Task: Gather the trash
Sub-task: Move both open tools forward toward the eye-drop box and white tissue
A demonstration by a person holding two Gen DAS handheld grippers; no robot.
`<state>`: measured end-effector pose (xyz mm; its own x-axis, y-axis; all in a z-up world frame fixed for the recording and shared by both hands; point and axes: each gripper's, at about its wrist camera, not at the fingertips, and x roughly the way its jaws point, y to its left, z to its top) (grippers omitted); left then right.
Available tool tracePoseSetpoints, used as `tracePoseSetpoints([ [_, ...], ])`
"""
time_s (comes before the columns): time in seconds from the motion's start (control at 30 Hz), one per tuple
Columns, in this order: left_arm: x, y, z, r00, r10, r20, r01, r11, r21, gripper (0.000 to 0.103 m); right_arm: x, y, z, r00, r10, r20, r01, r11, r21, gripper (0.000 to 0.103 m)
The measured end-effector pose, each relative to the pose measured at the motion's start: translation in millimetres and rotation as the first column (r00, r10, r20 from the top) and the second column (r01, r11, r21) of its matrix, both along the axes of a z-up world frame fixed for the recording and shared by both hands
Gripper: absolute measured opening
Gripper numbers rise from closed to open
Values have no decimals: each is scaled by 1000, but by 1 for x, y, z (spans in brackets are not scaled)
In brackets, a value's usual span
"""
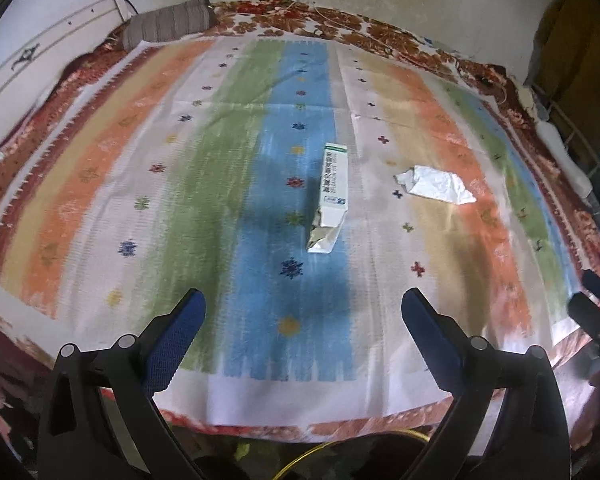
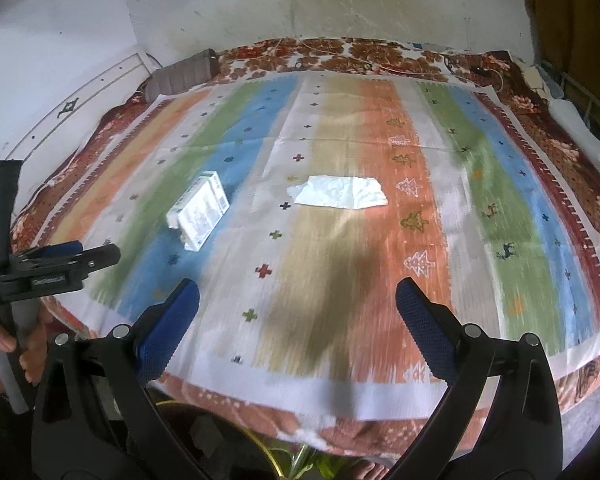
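1. My left gripper [image 1: 302, 306] is wide open and holds nothing.
2. My right gripper [image 2: 298, 298] is the same.
3. The torn box [image 1: 332, 194] lies on the bed [image 1: 100, 184] at 12 o'clock, the crumpled paper [image 1: 436, 190] at 2 o'clock.

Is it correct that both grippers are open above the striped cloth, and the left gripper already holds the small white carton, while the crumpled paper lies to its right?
Not quite. The left gripper holds nothing: in the left wrist view its jaws are spread and empty, and the small white carton lies on the striped cloth ahead of it. The rest stands: the right gripper is open too, and the crumpled paper lies right of the carton.
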<state>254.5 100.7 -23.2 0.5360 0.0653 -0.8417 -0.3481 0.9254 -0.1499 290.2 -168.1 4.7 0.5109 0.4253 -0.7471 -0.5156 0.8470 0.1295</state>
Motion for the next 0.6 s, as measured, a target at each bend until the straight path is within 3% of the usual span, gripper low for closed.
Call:
tracePoseSetpoints([
  [0.2, 20, 1, -16, 999, -36, -2, 36, 999, -22, 92, 29, 10, -17, 1000, -4, 13, 5, 1000, -22, 92],
  [0.37, 33, -3, -24, 998, -69, -10, 69, 998, 16, 90, 54, 19, -31, 1000, -29, -5, 28, 999, -23, 91],
  [0.6, 46, 7, -32, 998, -45, 32, 46, 999, -19, 88, 85, 37, -49, 1000, -8, 13, 9, 998, -61, 90],
])
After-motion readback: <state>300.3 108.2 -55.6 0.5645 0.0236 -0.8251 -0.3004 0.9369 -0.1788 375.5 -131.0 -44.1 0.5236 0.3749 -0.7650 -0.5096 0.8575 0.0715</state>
